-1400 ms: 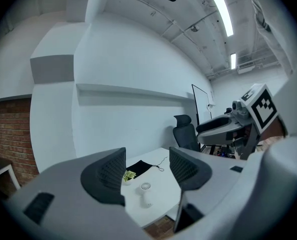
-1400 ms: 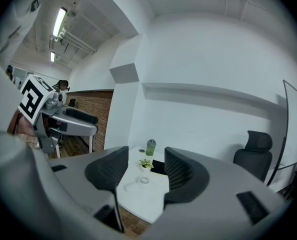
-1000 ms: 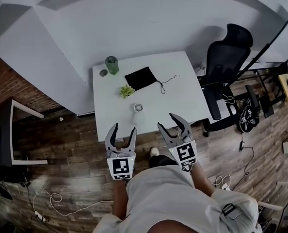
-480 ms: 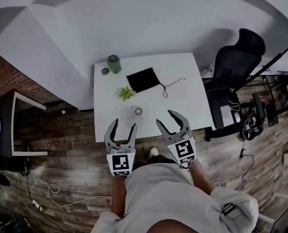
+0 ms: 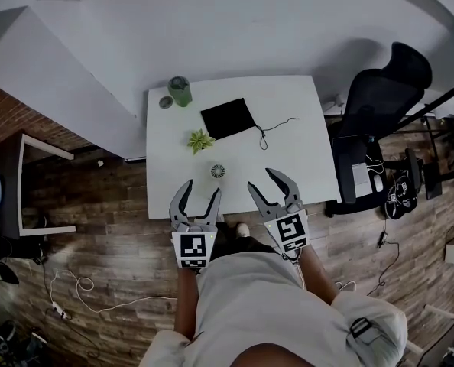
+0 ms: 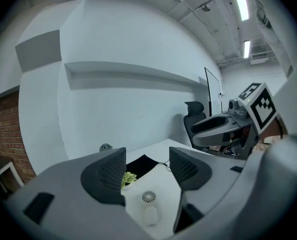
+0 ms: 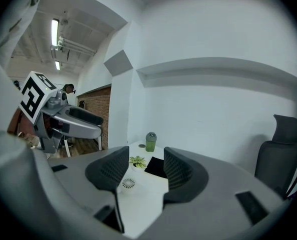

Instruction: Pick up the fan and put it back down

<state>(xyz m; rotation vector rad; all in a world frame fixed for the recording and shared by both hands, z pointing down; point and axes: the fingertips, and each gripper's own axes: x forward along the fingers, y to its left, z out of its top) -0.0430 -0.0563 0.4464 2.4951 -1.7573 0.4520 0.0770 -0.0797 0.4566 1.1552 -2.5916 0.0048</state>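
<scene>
Nothing of the task is done yet, as far as I can judge: the fan (image 5: 218, 171) stands untouched on the table (image 5: 288, 128), near its front edge, just ahead of my grippers and between their lines of reach. My left gripper (image 5: 201, 191) is spread with nothing between its jaws, and my right gripper (image 5: 265, 182) is spread and empty too; both hang over the near edge of the table, apart from the fan. The reach, the grasp, the lift and the setting down are all left. From the head the fan is tiny, only a round grille, so I cannot tell its grip points there. In the left gripper view its base (image 6: 149, 215) is blurred, and in the right gripper view a jaw cuts off its lower part.
</scene>
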